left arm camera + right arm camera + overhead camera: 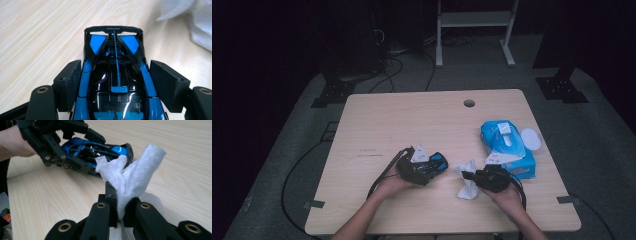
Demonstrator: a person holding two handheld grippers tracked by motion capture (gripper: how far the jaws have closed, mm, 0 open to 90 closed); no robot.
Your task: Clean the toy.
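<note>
A blue and black toy car [115, 82] lies between the pads [68, 82] of my left gripper [116, 85], which is shut on its sides, rear wing pointing away. In the high view that gripper [428, 167] holds the car [438, 163] just above the table's front middle. My right gripper [121, 211] is shut on a crumpled white wipe [132, 177], which stands up from its jaws. The wipe [467, 184] sits just right of the car, a small gap apart. The right gripper view shows the car [100, 148] tilted in the left gripper [57, 150], close behind the wipe.
A blue pack of wipes [507, 147] with its white lid [530, 139] flipped open lies at the right of the wooden table [412, 115]. A cable hole [469, 103] is near the far edge. Cables trail off the front edge.
</note>
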